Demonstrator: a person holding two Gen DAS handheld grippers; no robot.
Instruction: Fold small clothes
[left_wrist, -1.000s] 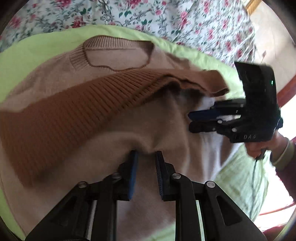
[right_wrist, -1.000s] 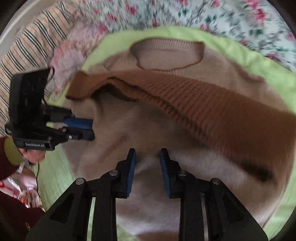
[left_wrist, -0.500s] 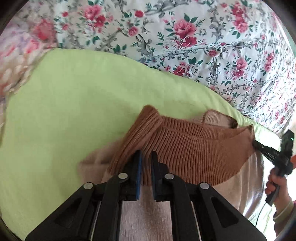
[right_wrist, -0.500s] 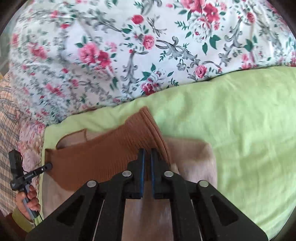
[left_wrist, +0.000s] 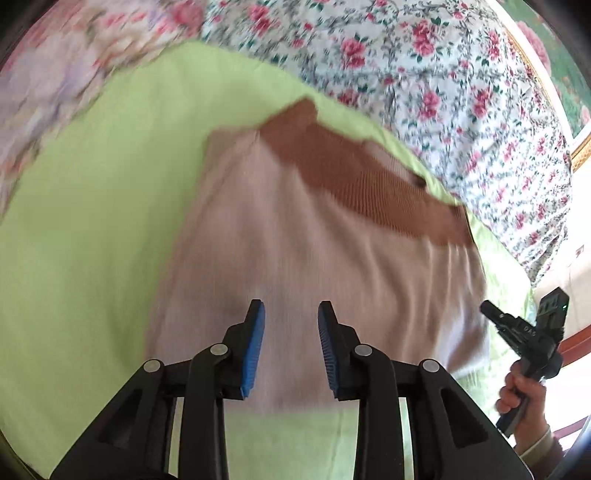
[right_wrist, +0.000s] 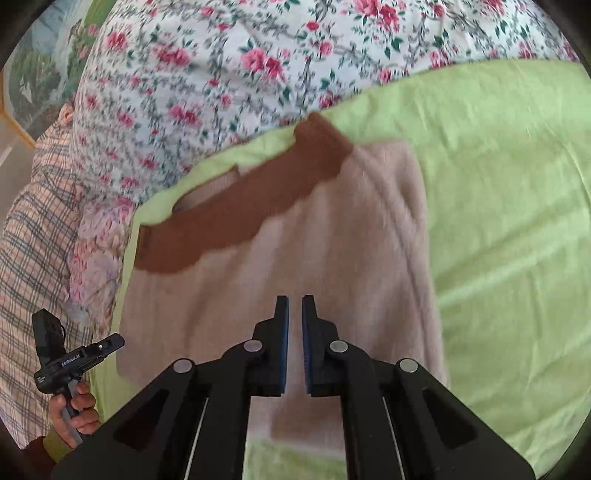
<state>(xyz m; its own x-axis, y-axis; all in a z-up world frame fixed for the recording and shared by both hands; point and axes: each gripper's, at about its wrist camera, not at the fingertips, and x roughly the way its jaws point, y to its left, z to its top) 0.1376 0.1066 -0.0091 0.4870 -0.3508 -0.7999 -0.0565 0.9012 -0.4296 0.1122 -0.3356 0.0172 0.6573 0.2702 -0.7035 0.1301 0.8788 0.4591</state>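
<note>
A small beige knit sweater (left_wrist: 314, 251) lies folded in half on a light green cloth (left_wrist: 92, 221), with its brown ribbed hem (left_wrist: 369, 177) laid across the far edge. My left gripper (left_wrist: 290, 314) is open and empty above the near part of the sweater. In the right wrist view the same sweater (right_wrist: 332, 251) and its brown hem (right_wrist: 240, 206) show. My right gripper (right_wrist: 294, 306) hangs over it with jaws nearly closed and nothing between them. Each gripper shows in the other's view, the right one (left_wrist: 524, 332) and the left one (right_wrist: 74, 358).
A floral bedsheet (left_wrist: 443, 74) lies beyond the green cloth (right_wrist: 498, 221). A plaid fabric (right_wrist: 33, 258) and a pink floral fabric (right_wrist: 92, 258) lie at the left in the right wrist view. A wooden frame edge (left_wrist: 580, 155) is at the far right.
Both grippers carried the brown hem up over the sweater to the far edge, let it go and pulled back toward the near side. The left jaws have opened wide.
</note>
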